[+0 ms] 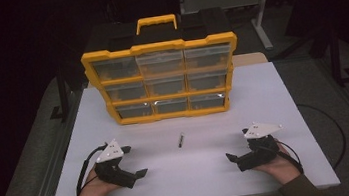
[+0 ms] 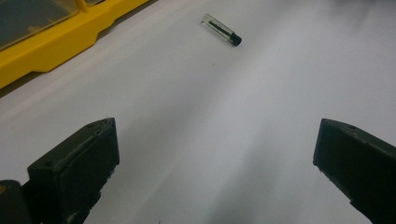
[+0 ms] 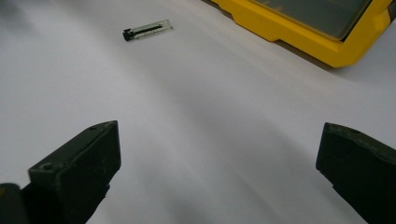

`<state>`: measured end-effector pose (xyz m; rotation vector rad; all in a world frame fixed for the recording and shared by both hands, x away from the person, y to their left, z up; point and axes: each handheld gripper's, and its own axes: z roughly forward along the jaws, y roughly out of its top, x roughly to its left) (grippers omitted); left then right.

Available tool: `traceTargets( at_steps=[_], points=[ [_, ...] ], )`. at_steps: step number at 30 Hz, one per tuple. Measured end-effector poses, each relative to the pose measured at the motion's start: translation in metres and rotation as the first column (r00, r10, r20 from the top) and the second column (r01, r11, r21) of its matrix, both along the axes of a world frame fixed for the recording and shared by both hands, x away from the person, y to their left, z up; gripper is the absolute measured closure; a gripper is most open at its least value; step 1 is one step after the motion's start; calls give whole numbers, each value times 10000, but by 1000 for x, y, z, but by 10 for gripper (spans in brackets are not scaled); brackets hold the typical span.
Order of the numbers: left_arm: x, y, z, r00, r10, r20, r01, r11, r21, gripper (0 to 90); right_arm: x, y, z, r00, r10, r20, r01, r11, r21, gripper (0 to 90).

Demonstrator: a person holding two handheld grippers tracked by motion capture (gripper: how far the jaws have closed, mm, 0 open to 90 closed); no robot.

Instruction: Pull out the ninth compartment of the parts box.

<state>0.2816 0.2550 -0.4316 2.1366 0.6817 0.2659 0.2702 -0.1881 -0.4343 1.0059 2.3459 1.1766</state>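
White worktop [image 1: 263,97] under both my hands, and nothing is picked up yet, so I judge this to be the very start: the approach to the small clear vial [image 1: 180,140] lying on its side near the middle, between my 2 grippers and a little nearer the yellow drawer cabinet [image 1: 161,79] than they are. In the left gripper view the vial [image 2: 222,29] shows a black cap and something dark inside; I cannot tell what it is. The same vial [image 3: 145,29] sits ahead in the right gripper view, with the cabinet's yellow edge [image 3: 299,32] off to one side.

The cabinet stands upright at the back of the worktop with 9 clear drawers in 3 rows. All of them look shut, though the glare makes that hard to confirm.

The left gripper [image 1: 135,162] rests low by the near edge, pointing inward, jaws spread wide with bare worktop between them. The right gripper [image 1: 238,149] mirrors it on the other side, jaws just as wide, holding and touching nothing. Both are well apart from the vial.

My next move, as I read it, calls for 1 gripper to travel in toward the vial and line its jaws up across the narrow body. It is thin, round and lying flat, so it could roll away if a jaw nudges it first.
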Motion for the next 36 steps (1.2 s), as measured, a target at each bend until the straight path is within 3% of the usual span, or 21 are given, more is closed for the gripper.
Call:
traceTargets(
  at_steps=[15,36],
  points=[
    [1,1,-3,9999,-5,-158,4,10000,-72,0,2,-1,1,9999,2,-114,1,9994,335,0],
    [2,0,-6,9995,-68,-303,62,9998,-202,0,12,4,5,9996,239,137,-247,9977,626,0]
  ],
)
